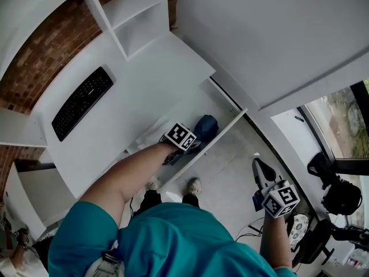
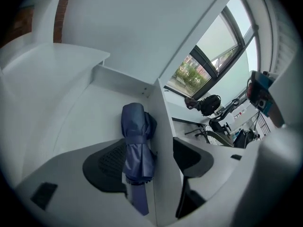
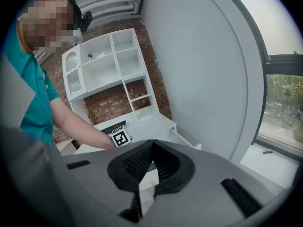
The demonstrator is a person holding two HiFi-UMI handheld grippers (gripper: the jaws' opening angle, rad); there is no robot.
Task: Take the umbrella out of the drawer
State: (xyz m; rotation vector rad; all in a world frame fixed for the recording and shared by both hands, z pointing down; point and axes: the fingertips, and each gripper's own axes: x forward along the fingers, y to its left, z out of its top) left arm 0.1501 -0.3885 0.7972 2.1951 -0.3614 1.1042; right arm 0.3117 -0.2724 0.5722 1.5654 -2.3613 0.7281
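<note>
A folded blue umbrella (image 1: 206, 127) lies in the open white drawer (image 1: 226, 133) under the desk, close against the drawer's front wall (image 2: 163, 183). My left gripper (image 1: 195, 143) reaches down into the drawer and is open. In the left gripper view the umbrella (image 2: 137, 145) lies in front of the left pad (image 2: 106, 167), and the front wall runs between it and the right pad (image 2: 191, 157). The pads do not press on it. My right gripper (image 1: 259, 169) hangs over the floor right of the drawer, shut and empty, its tips (image 3: 150, 143) meeting.
A black keyboard (image 1: 82, 103) lies on the white desk top (image 1: 155, 74), with a white shelf unit (image 1: 134, 17) behind it. The person's shoes (image 1: 195, 186) stand below the drawer. A black backpack and bags (image 1: 340, 196) sit by the window at the right.
</note>
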